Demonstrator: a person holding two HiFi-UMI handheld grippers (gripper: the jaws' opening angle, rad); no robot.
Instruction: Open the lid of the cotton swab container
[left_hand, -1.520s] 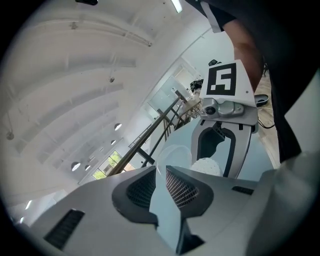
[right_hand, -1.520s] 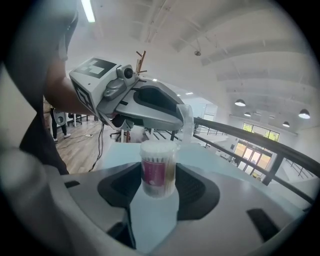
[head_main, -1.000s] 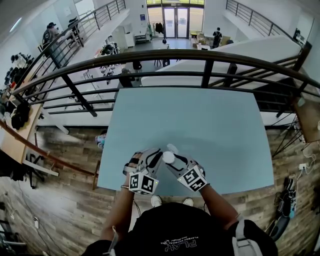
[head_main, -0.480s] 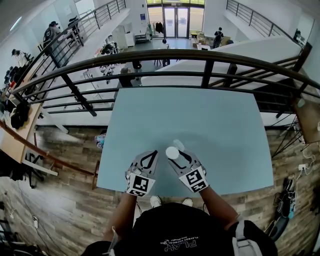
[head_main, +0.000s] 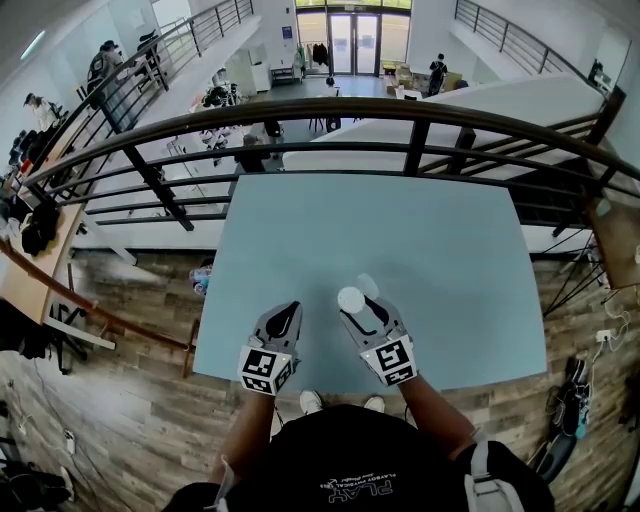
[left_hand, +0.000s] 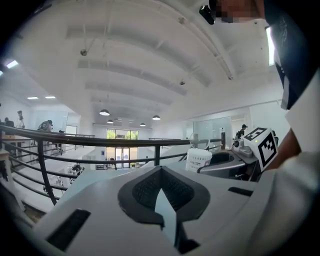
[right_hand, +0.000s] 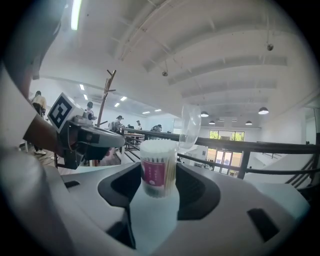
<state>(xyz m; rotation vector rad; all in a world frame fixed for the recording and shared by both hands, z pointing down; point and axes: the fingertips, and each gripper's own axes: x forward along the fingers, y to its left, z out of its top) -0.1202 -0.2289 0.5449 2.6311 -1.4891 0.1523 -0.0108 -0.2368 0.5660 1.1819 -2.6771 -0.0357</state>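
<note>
The cotton swab container is a small clear tub packed with white swabs and wrapped in a pink label. My right gripper is shut on it, pads on both sides, holding it upright above the near part of the blue table. Its clear lid is flipped up and back on the far side. My left gripper hovers to the left of the container, apart from it, shut with nothing between its jaws. From the left gripper view the container shows at the right.
A dark metal railing runs along the table's far edge, with a drop to a lower floor beyond it. The table's near edge lies just under both grippers. The person's arms and dark shirt fill the bottom of the head view.
My left gripper has pulled back left and toward the person, away from the container's top, and its jaws have shut. The right gripper has shifted slightly right with the container.
</note>
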